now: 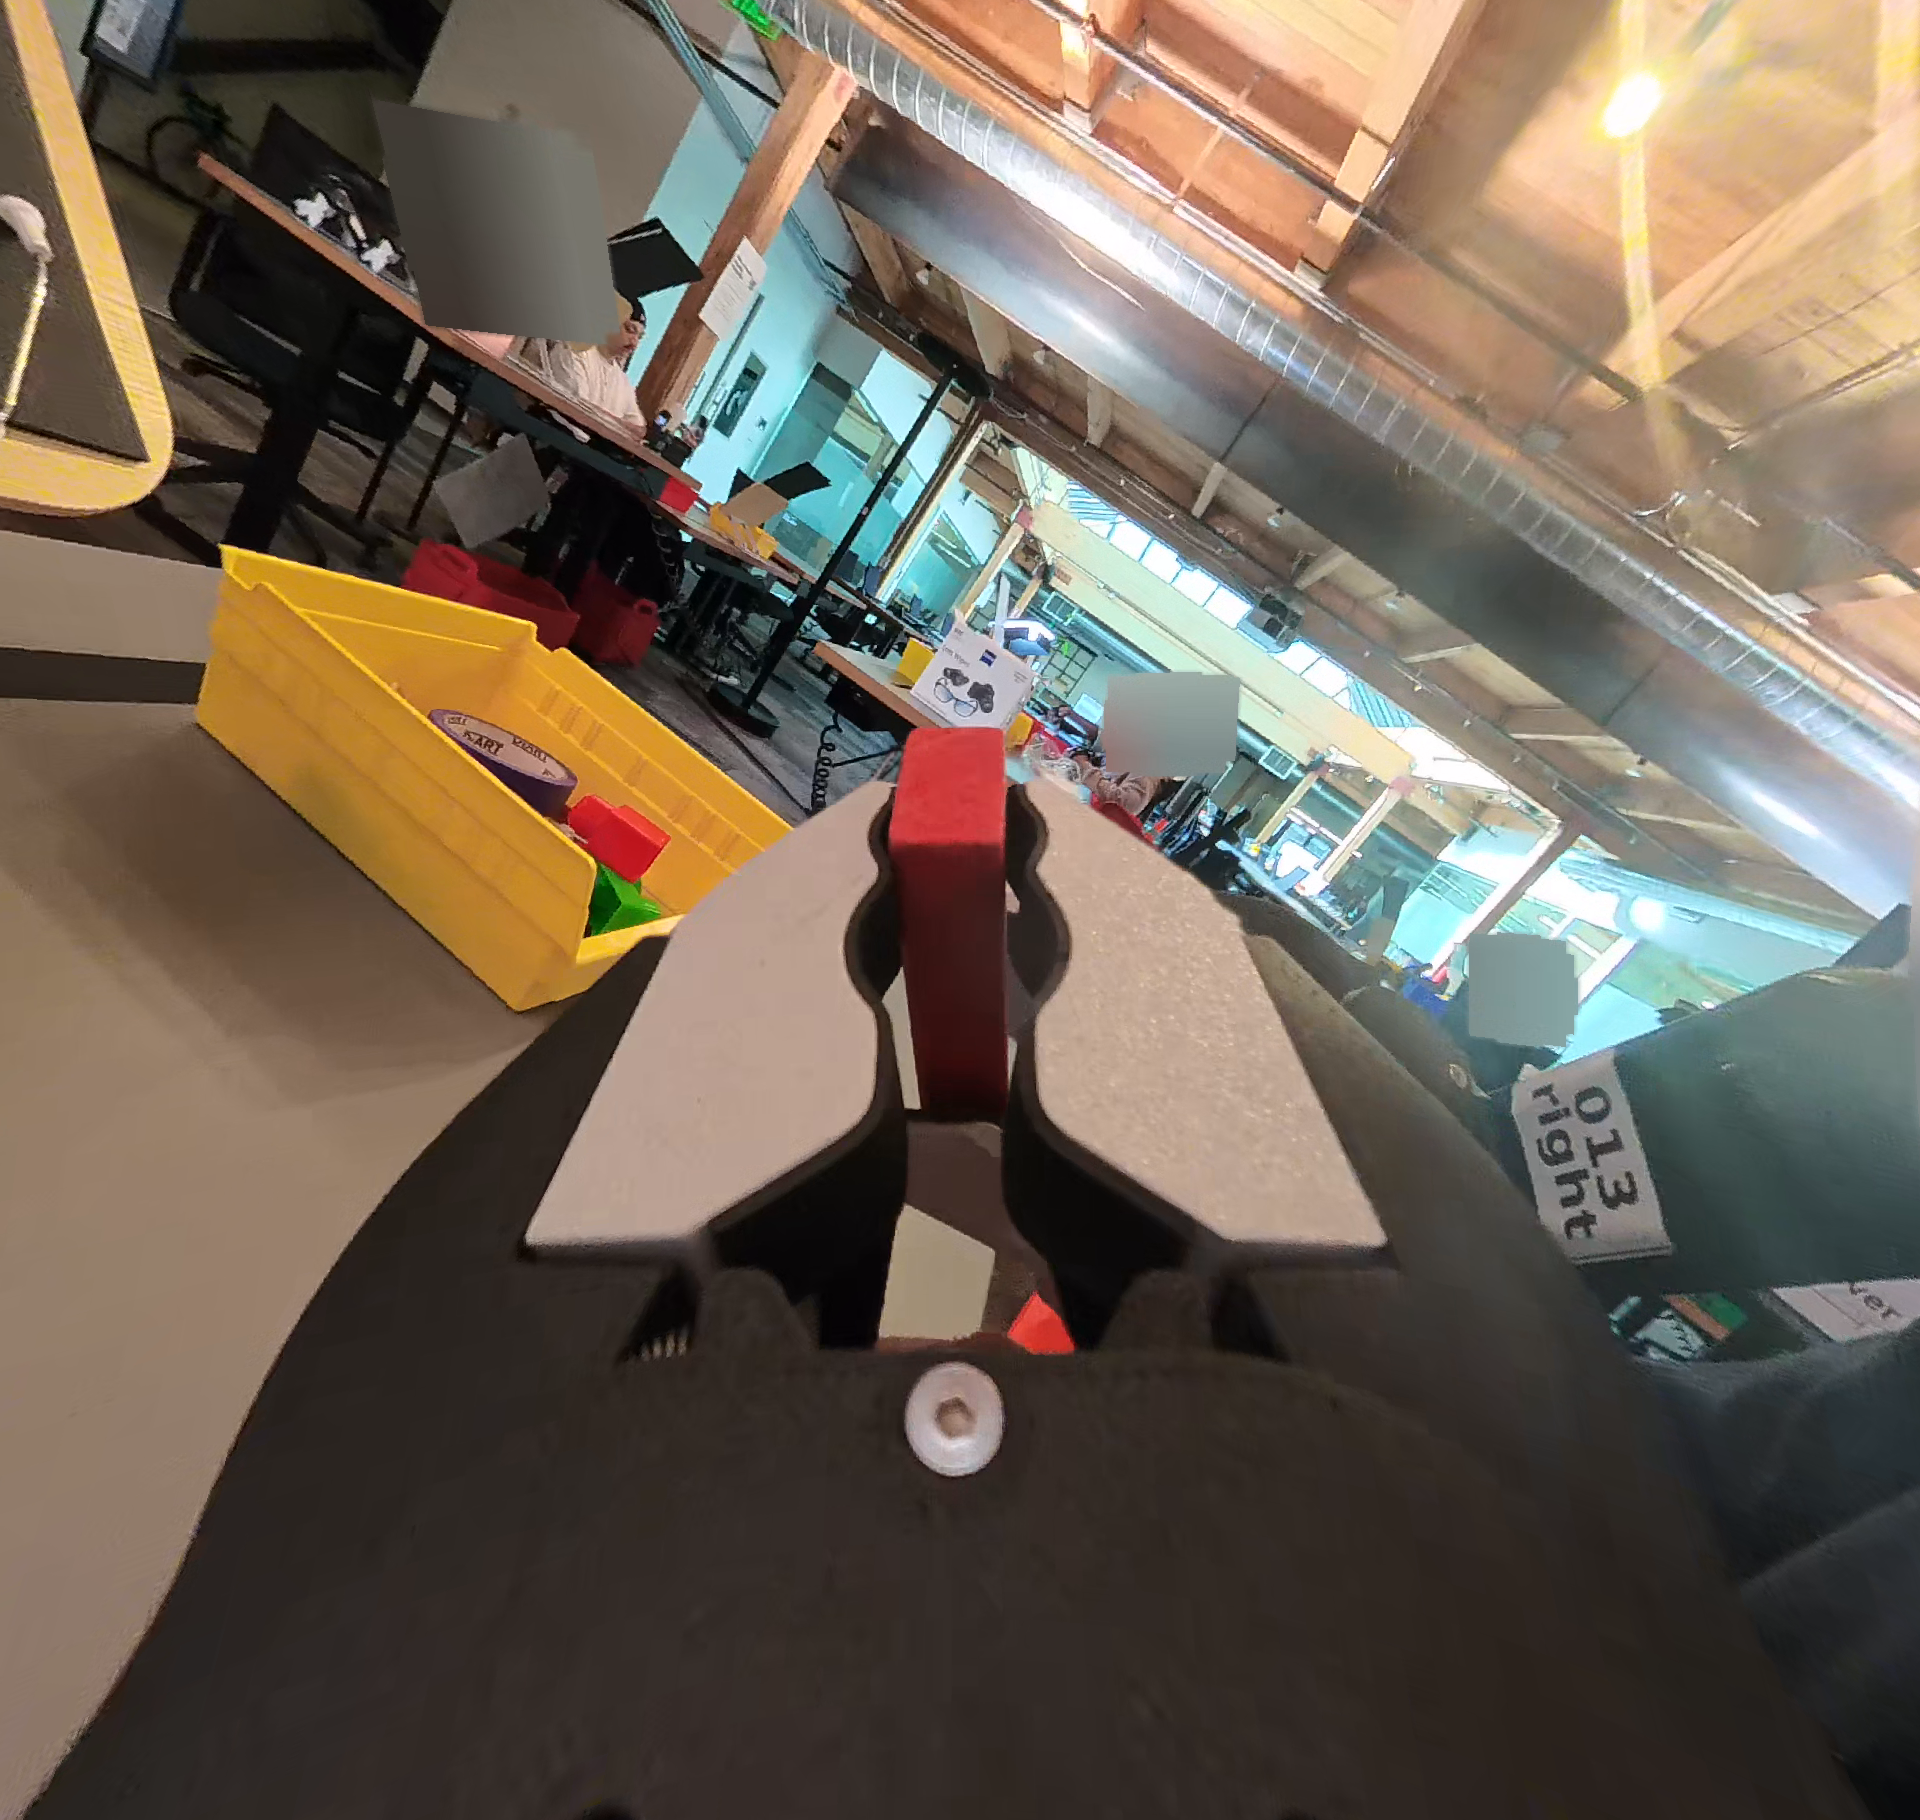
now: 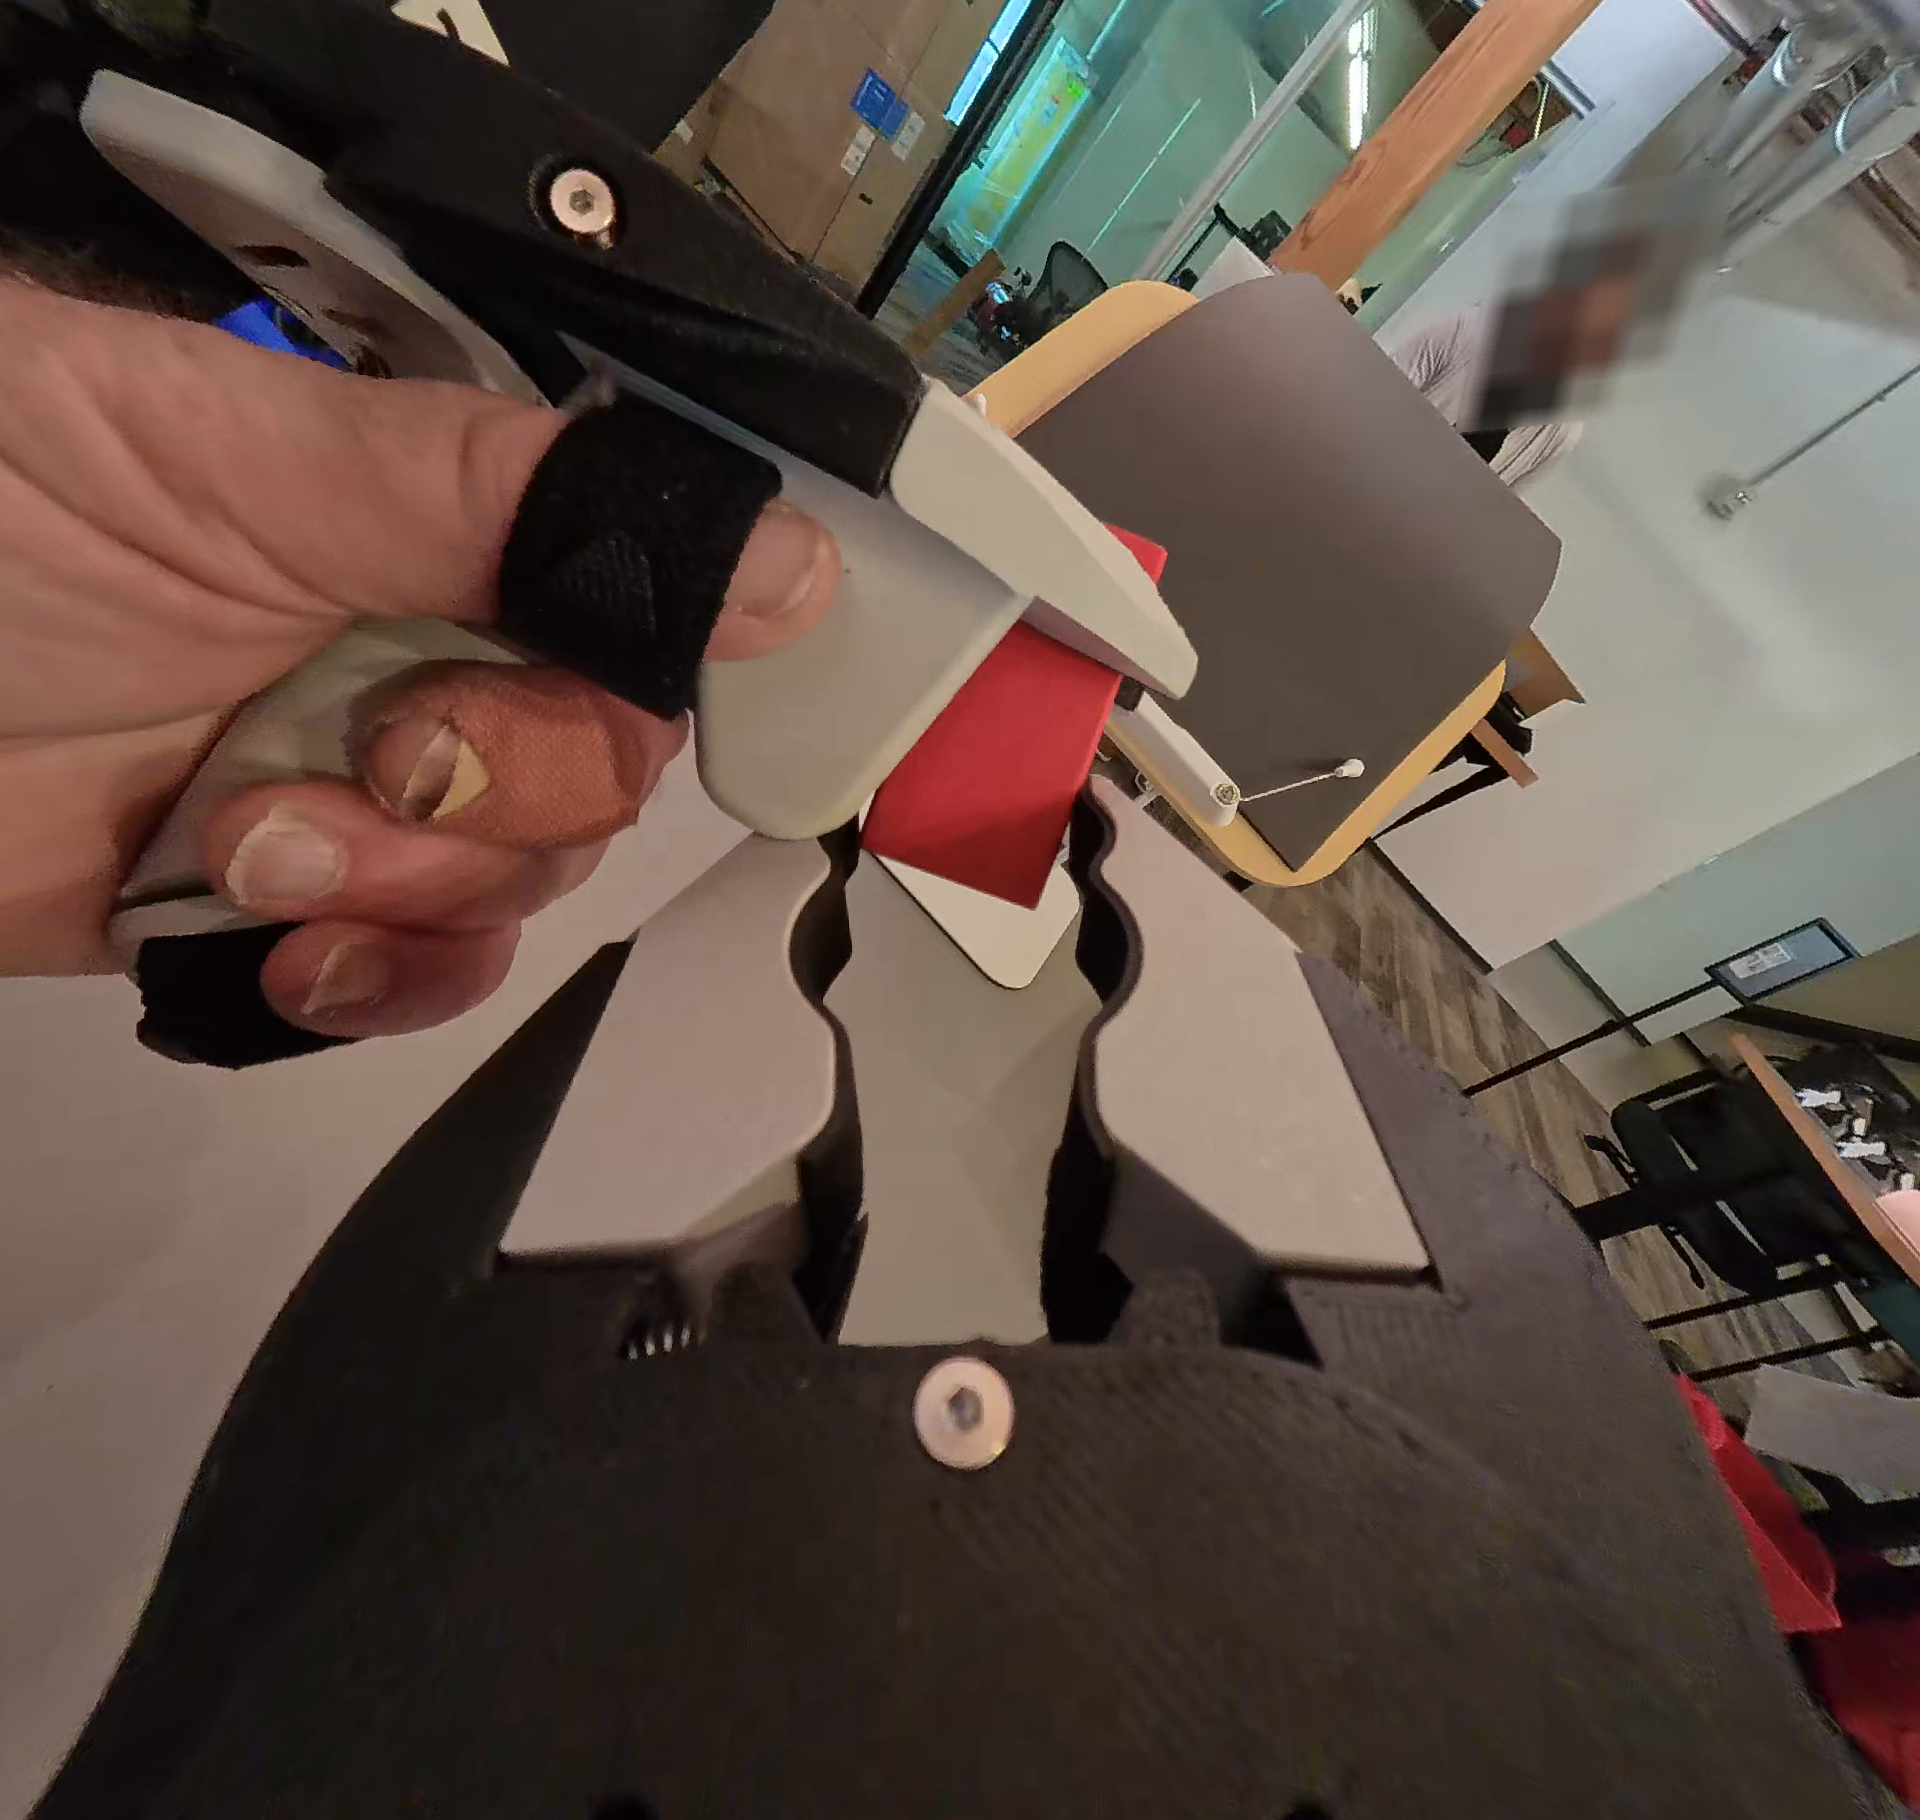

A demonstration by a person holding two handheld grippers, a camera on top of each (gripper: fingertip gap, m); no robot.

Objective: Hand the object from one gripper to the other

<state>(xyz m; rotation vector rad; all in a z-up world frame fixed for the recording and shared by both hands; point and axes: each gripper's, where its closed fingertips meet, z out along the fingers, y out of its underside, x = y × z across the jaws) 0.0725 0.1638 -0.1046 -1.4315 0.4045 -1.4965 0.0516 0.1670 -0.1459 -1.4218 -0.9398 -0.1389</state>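
My left gripper (image 1: 951,806) is shut on a red block (image 1: 951,918), which stands up between its grey fingers. In the right wrist view the left gripper (image 2: 1003,669) comes in from the upper left, held by a person's hand (image 2: 260,575), with the red block (image 2: 987,783) in it. My right gripper (image 2: 956,827) is open, and the block's lower corner sits between its fingertips; I cannot tell if they touch. The right gripper's black body (image 1: 1766,1126) shows at the right of the left wrist view.
A yellow bin (image 1: 343,731) on the grey table (image 1: 208,1095) holds a purple tape roll (image 1: 509,754) and red and green blocks. A second table with a black mat (image 2: 1299,544) stands beyond the grippers. A white flat piece (image 2: 1003,934) lies under the block.
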